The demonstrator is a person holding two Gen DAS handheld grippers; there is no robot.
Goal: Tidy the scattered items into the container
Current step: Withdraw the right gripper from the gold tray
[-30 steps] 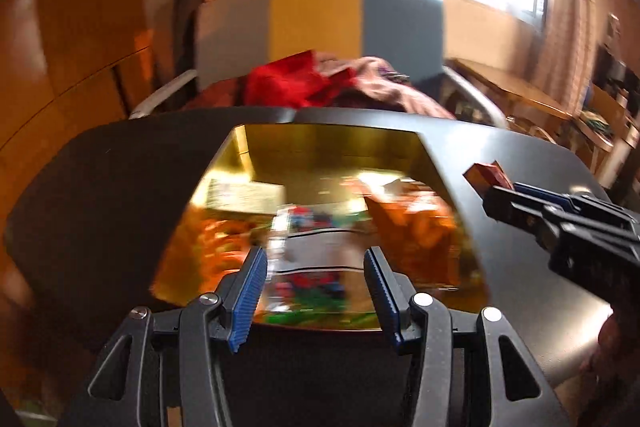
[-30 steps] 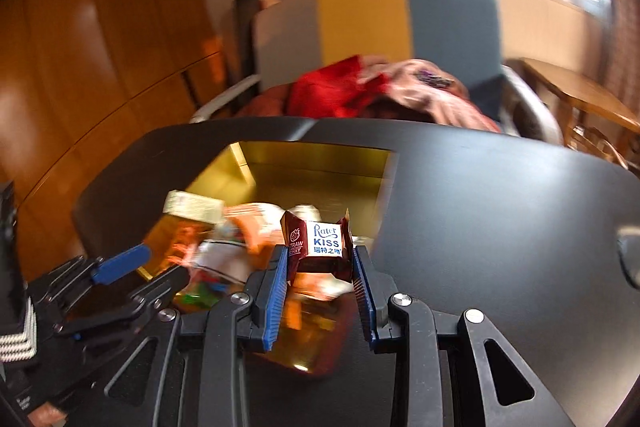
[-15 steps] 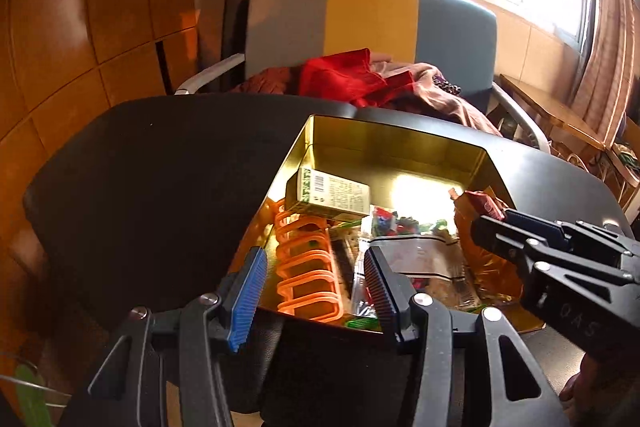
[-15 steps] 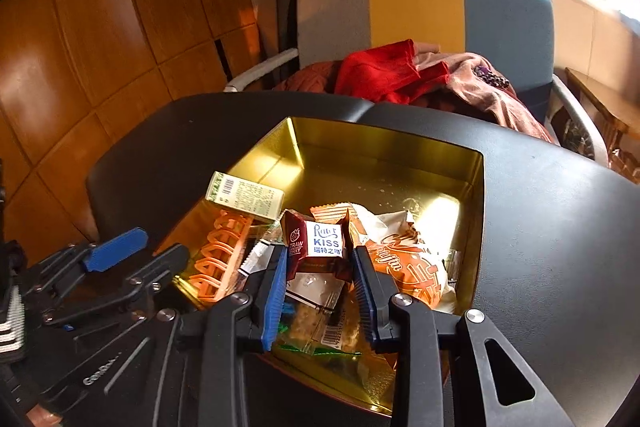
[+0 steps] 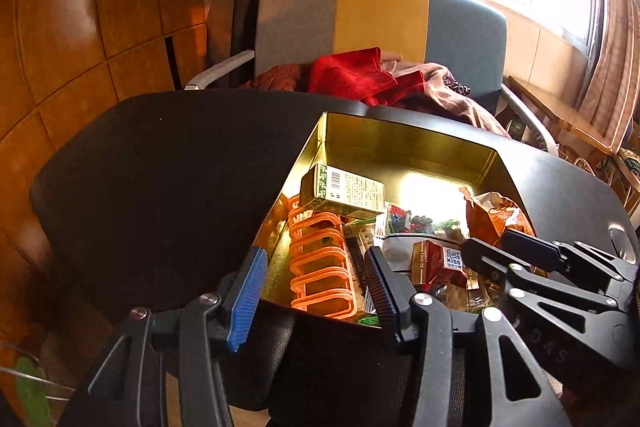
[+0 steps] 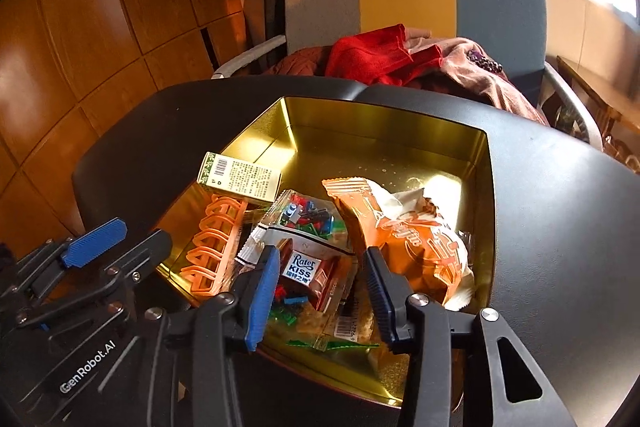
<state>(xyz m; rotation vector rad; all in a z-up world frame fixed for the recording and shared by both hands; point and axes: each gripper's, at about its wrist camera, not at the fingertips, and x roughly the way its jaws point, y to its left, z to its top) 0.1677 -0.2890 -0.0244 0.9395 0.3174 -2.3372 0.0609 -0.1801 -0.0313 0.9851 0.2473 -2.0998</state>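
The right claw (image 6: 320, 291) gapes over the gold tin (image 6: 482, 187), the Rater Kiss packet (image 6: 306, 273) lying loose inside among snacks; lift straight up, clear of the near rim. The left claw (image 5: 312, 291) hangs open, empty, at the tin's near-left corner
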